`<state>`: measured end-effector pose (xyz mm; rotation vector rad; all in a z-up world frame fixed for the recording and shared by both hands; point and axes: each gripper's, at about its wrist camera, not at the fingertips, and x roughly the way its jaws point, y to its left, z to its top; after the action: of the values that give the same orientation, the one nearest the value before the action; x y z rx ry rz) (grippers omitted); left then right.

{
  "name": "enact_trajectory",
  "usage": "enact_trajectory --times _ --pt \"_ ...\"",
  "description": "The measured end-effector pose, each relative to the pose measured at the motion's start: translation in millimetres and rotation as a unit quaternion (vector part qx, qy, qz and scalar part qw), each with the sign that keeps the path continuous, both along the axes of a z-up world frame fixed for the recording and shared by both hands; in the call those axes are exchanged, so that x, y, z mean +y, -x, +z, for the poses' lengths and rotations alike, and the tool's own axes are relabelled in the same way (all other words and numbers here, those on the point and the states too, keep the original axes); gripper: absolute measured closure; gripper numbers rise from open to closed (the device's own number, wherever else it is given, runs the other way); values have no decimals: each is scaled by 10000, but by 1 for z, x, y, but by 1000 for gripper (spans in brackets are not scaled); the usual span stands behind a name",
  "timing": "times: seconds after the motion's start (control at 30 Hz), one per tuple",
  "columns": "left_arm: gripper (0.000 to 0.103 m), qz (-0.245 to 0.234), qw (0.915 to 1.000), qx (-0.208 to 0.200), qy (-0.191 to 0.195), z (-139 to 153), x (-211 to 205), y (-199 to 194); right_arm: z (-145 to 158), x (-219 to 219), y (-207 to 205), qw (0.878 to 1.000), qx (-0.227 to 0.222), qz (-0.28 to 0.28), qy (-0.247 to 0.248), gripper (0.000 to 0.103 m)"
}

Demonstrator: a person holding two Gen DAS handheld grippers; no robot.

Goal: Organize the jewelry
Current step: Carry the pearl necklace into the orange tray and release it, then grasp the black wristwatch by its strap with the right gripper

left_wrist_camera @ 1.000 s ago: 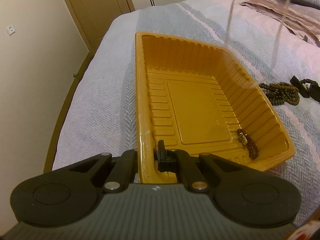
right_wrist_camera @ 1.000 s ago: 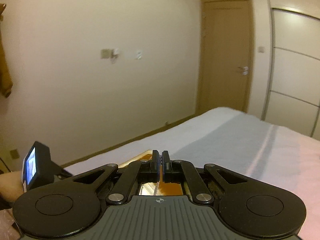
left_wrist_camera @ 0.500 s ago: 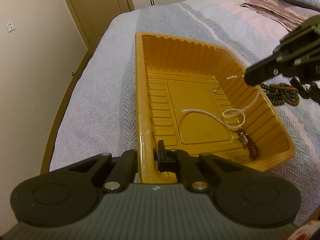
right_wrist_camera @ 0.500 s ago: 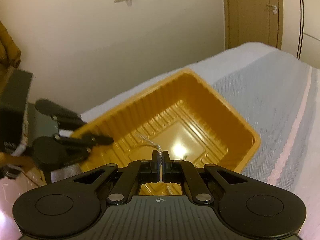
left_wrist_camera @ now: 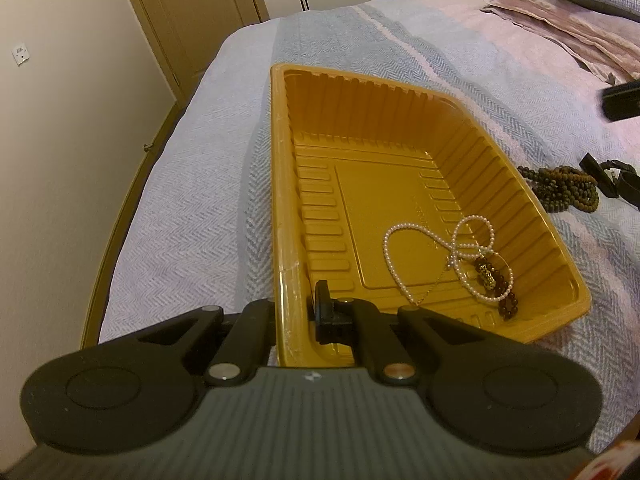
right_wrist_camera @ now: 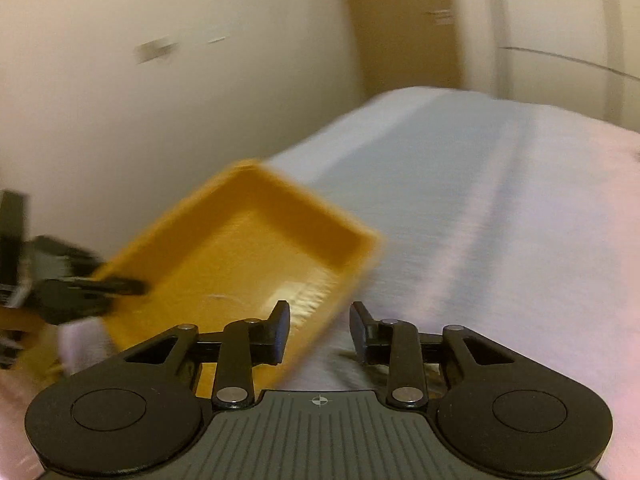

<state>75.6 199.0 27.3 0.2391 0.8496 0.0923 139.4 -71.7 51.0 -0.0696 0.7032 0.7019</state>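
Observation:
An orange plastic tray [left_wrist_camera: 280, 184] lies on the bed. My left gripper [left_wrist_camera: 296, 312] is shut on the tray's near left rim. Inside, near the front right corner, a white pearl necklace [left_wrist_camera: 436, 252] lies looped over a dark beaded bracelet [left_wrist_camera: 494, 282] with a gold charm. My right gripper [right_wrist_camera: 320, 330] is open and empty, above the tray's right edge [right_wrist_camera: 352, 268]; that view is blurred. A pile of brown bead strings [left_wrist_camera: 560, 186] lies on the bed right of the tray.
The bed has a grey and pink herringbone cover [left_wrist_camera: 192, 216]. A black strap item [left_wrist_camera: 612, 178] lies beside the brown beads. Folded pink bedding [left_wrist_camera: 560, 28] is at the far right. The wall [left_wrist_camera: 60, 120] and a door [left_wrist_camera: 192, 8] are to the left.
The right gripper opened and let the pearl necklace drop into the tray, then pulled away to the right. The left gripper kept its hold on the tray rim.

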Motion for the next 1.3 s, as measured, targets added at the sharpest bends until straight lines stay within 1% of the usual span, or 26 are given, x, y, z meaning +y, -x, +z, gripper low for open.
enact_trajectory --times 0.07,0.1,0.17,0.23,0.3,0.33,0.4,0.5,0.57,0.67,0.77,0.8,0.83,0.9,0.93,0.97,1.17,1.3 --pt "100 -5 10000 -1 -7 0 0 0 -3 -33 5 9977 -227 -591 237 66" --pt "100 -3 10000 -1 -6 0 0 0 -6 -51 7 9945 -311 -925 382 64" --pt "100 2 10000 -2 -8 0 0 0 -14 -83 10 9867 -299 -1484 585 58" --pt "100 9 10000 -8 -3 -1 0 1 -25 -110 13 9781 -112 -1960 690 51" --pt "100 21 10000 -3 9 -1 -1 0 -37 -125 17 9740 131 -2174 631 48" --pt "100 31 10000 1 17 -2 -1 0 -44 -131 20 9734 292 -2216 501 46" --pt "100 44 10000 21 20 -3 -1 0 -56 -136 23 9744 500 -2169 321 44" --pt "100 41 10000 32 -4 -1 -2 0 -71 -131 25 9787 597 -1924 392 38" --pt "100 46 10000 34 -11 -1 -2 0 -79 -124 26 9820 545 -1733 515 35" --pt "100 52 10000 47 -13 -1 -2 -1 -94 -122 22 9833 402 -1613 738 35" --pt "100 54 10000 63 -16 -2 -3 -1 -106 -126 19 9848 401 -1498 782 35" --pt "100 53 10000 65 -19 -1 -3 -2 -115 -124 15 9856 406 -1454 758 35" --pt "100 53 10000 66 -22 -1 -3 -2 -117 -124 15 9867 406 -1404 711 35" --pt "100 50 10000 69 -30 -1 -3 -2 -118 -124 15 9875 363 -1393 649 36" --pt "100 49 10000 68 -34 -2 -4 -2 -118 -124 16 9883 326 -1367 594 44" --pt "100 46 10000 69 -38 -2 -4 -2 -116 -123 15 9887 304 -1349 575 55" --pt "100 40 10000 73 -38 -2 -4 -2 -113 -116 18 9870 218 -1393 775 56" --pt "100 29 10000 71 -43 -2 -4 -3 -106 -107 22 9846 81 -1381 1073 56"
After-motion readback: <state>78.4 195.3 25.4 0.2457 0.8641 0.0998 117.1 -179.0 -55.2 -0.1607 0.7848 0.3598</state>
